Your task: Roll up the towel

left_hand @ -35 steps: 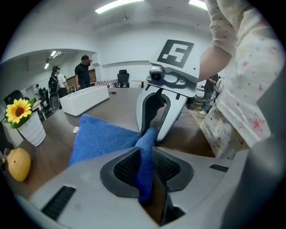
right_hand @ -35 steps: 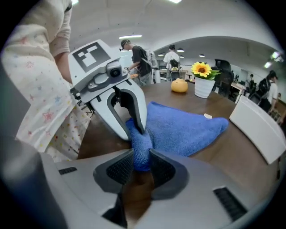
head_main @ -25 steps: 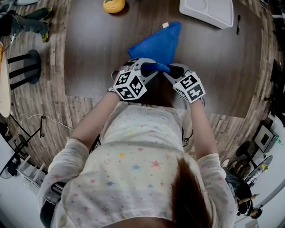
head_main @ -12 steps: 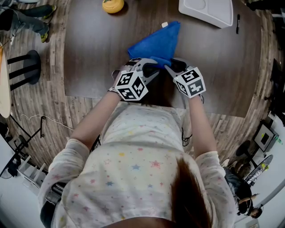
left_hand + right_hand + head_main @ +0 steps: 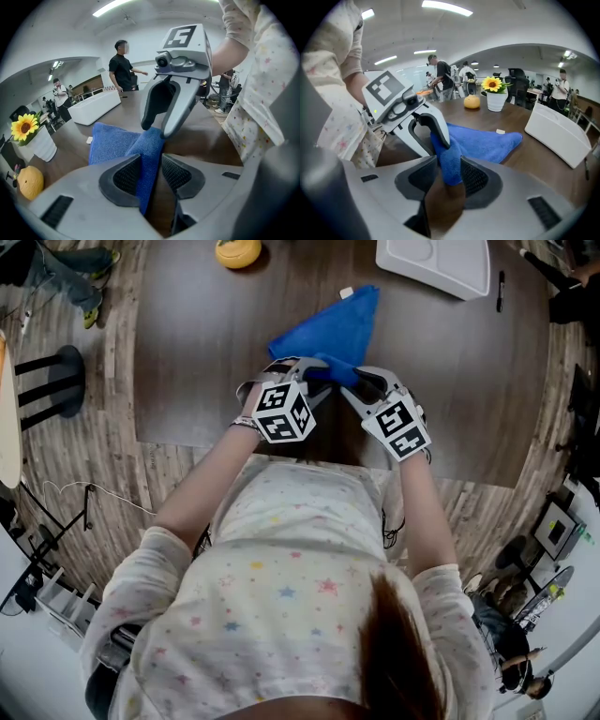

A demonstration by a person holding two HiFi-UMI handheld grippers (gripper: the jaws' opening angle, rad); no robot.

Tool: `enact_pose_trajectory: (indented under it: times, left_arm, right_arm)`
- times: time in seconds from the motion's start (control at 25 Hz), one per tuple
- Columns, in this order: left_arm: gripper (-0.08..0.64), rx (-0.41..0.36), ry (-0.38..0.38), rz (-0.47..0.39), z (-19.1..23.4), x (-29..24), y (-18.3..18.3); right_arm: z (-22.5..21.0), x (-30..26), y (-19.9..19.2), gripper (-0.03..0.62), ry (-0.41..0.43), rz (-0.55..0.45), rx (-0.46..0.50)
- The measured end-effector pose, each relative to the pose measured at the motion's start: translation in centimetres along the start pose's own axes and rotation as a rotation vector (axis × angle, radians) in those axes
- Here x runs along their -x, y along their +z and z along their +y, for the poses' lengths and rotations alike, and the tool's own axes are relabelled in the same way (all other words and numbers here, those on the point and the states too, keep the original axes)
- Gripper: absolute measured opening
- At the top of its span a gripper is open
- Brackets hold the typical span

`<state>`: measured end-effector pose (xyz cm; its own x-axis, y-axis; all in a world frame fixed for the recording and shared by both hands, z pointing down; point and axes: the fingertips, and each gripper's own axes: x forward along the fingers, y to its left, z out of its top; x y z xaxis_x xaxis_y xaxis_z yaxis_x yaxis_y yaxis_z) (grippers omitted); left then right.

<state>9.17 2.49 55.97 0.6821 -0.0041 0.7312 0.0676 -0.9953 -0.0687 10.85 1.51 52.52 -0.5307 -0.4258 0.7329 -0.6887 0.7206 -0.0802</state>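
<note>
**Left gripper** [image 5: 151, 159]: near centre of the table. Its jaws have just been opening. The towel's near fold stands between them, lying against one pad with a gap showing at the other.

**Right gripper** [image 5: 449, 161]: just beside the left one, jaws clamped on the same bunched fold.

**Towel** [image 5: 333, 329]: blue. Its near end is raised in the grippers and the rest lies flat on the table [image 5: 206, 352], narrowing to a far tip.

**Risks (judged):**
- With the left hold gone slack, the fold may slip out on that side. The right gripper alone would then drag the cloth or wind it crooked.
- The tapering shape favours a cone rather than an even roll.
- A loose first turn could spring open once let go.

**Surroundings:**
- Small white tag [image 5: 348, 292], just beside the towel's far tip. It is the only thing near the roll's path and may get nudged.
- White tray [image 5: 441, 263], far right, well apart.
- Pen [image 5: 502, 292], right of the tray.
- Orange round object [image 5: 240, 251], far left, well apart.
- Sunflower pot [image 5: 494, 96], far side.
- Black stool [image 5: 56, 381], on the floor to the left.
- People standing beyond the table.

**Obstruction:** none seen between the grippers and the far tip.
</note>
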Motion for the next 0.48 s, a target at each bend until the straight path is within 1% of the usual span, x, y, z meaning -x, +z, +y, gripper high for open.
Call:
enact_pose_trajectory:
  times: [0.08, 0.16, 0.32, 0.48]
  left_arm:
    - [0.125, -0.008, 0.002, 0.001, 0.0, 0.0, 0.0]
    - [0.133, -0.02, 0.013, -0.002, 0.1, 0.1, 0.1]
    - [0.14, -0.033, 0.046, -0.015, 1.0, 0.7, 0.2]
    - [0.147, -0.058, 0.045, 0.034, 1.2, 0.1, -0.9]
  right_arm:
    - [0.3, -0.7, -1.0, 0.168, -0.016, 0.045, 0.059]
    - [0.0, -1.2, -1.7, 0.17, -0.047, 0.077, 0.111]
    - [-0.7, -2.1, -2.2, 0.178, -0.08, 0.125, 0.191]
    - [-1.1, -2.7, -2.3, 0.177, -0.086, 0.148, 0.232]
